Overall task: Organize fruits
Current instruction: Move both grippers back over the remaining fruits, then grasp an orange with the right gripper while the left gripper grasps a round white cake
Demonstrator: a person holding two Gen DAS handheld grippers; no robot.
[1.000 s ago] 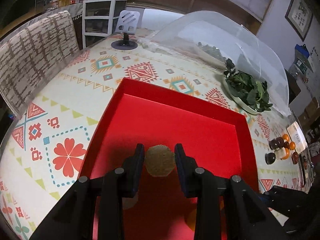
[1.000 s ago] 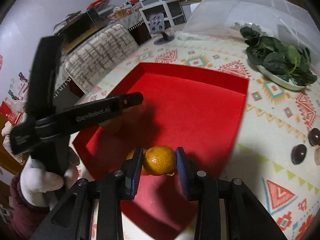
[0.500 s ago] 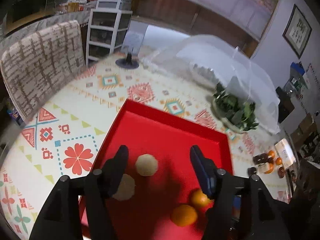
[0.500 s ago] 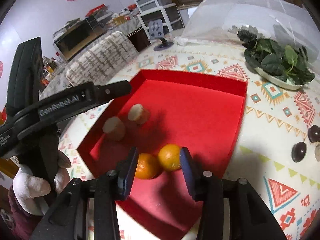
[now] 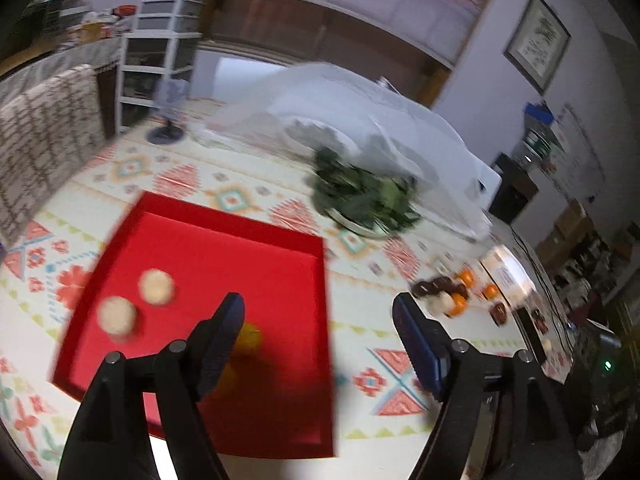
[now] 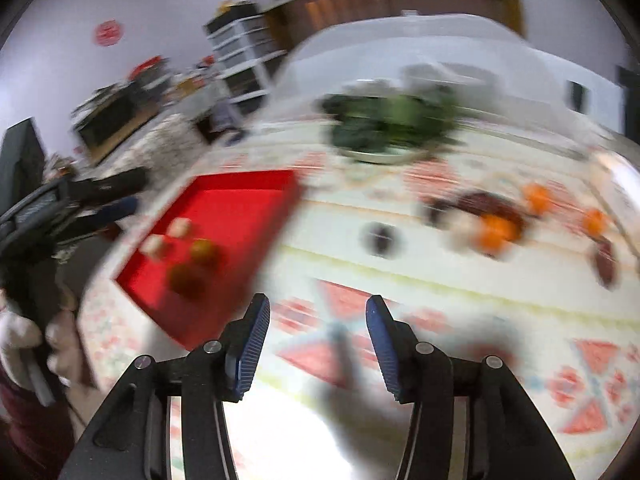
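Hovered with left gripper [image 5: 320,340] and right gripper [image 6: 318,344] both spread, grasping nothing, beside the red tray [image 5: 280,256].

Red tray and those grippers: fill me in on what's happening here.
A person with a gripper in each hand is sorting fruit into the red tray. Two pale fruits and two oranges lie in it. The left gripper and right gripper are both open and empty, above the table near the tray. More oranges and dark fruits wait loose on the tablecloth. Both views are motion-blurred.
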